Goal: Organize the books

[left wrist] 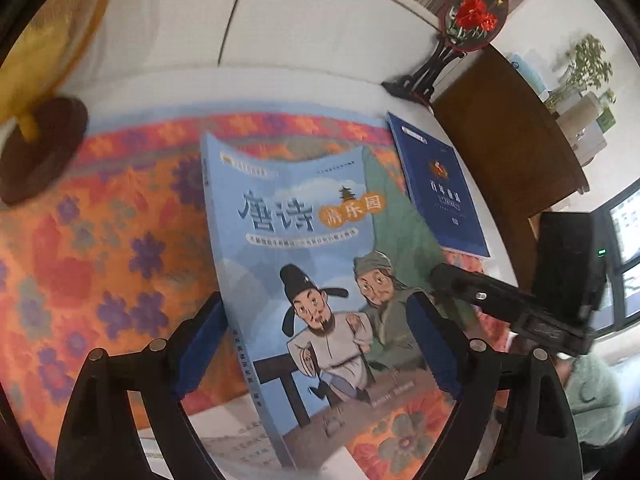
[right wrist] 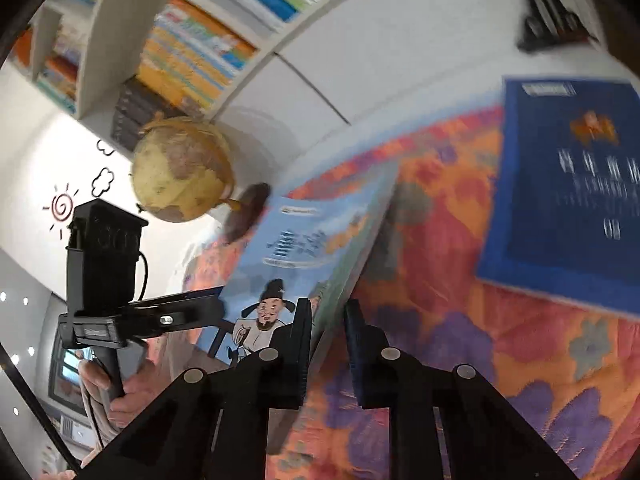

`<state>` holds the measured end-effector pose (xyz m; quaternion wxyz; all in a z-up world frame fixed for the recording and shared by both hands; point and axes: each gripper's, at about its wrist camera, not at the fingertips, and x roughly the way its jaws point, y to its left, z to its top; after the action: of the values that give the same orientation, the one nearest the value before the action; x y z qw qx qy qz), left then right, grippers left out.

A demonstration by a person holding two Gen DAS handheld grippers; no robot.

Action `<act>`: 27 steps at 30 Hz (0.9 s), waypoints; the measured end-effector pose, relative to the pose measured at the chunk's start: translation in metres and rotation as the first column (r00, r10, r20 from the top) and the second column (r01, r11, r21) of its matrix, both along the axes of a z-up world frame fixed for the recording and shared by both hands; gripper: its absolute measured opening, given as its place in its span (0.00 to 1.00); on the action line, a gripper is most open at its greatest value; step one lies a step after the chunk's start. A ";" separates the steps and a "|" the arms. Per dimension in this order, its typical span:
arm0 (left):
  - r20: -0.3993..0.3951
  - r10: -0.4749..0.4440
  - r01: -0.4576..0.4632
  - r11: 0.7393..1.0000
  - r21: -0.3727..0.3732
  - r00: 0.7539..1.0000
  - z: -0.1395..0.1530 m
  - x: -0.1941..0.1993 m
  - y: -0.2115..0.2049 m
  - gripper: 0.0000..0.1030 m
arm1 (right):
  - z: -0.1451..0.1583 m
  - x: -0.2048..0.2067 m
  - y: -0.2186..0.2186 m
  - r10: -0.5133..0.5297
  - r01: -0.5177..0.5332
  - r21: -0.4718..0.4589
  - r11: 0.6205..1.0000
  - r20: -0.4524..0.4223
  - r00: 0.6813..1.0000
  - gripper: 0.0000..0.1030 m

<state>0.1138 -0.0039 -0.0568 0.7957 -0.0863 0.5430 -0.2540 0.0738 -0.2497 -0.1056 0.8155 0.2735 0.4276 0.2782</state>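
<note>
A light-blue picture book (left wrist: 300, 220) with two cartoon figures on its cover is tilted up off the floral cloth (left wrist: 100, 240). My left gripper (left wrist: 318, 300) is open and its fingers straddle the book's lower half, the left pad (left wrist: 204, 340) beside the spine. In the right wrist view the same book (right wrist: 304, 240) slants upward, and my right gripper (right wrist: 328, 308) is shut on its near long edge. The right gripper's finger (left wrist: 460, 284) meets that edge. A dark-blue book (left wrist: 440, 184) lies flat on the cloth further right (right wrist: 572, 192).
A yellow globe (right wrist: 180, 168) on a dark base (left wrist: 40, 148) stands at the cloth's left end. A round fan with red flowers (left wrist: 472, 16) stands at the back right. A white bookshelf (right wrist: 192, 52) holds rows of books. A wooden cabinet (left wrist: 500, 128) stands to the right.
</note>
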 end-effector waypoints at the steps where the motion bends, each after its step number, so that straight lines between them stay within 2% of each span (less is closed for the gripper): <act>1: 0.007 0.004 -0.004 1.000 0.001 1.000 0.004 -0.001 0.003 0.85 | 0.006 0.000 0.002 0.002 -0.002 -0.005 1.000 0.008 1.000 0.17; 5: 0.033 0.008 -0.007 0.999 -0.052 0.999 0.028 -0.013 0.015 0.85 | 0.026 -0.009 0.006 0.001 0.000 -0.022 1.000 0.046 0.999 0.17; 8: 0.073 0.003 0.000 0.999 -0.045 0.997 0.048 -0.025 0.016 0.85 | 0.039 -0.017 0.005 -0.007 0.006 0.006 1.000 0.067 0.998 0.17; 15: 0.154 0.012 -0.003 0.999 -0.055 0.988 0.092 -0.060 0.031 0.85 | 0.076 -0.045 0.022 -0.001 0.001 -0.001 1.000 0.118 0.993 0.17; 22: 0.194 0.085 -0.077 0.996 -0.050 0.977 0.112 -0.099 0.081 0.85 | 0.107 -0.071 0.081 0.081 -0.077 -0.025 0.997 0.177 0.981 0.17; 27: 0.211 0.160 -0.156 0.987 -0.038 0.964 0.120 -0.129 0.143 0.85 | 0.120 -0.084 0.144 0.166 -0.165 -0.021 0.986 0.203 0.965 0.19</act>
<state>-0.0155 0.1386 0.0636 0.8663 -0.1098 0.4430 -0.2030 -0.0098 -0.1059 0.0148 0.8294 0.2053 0.3637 0.3711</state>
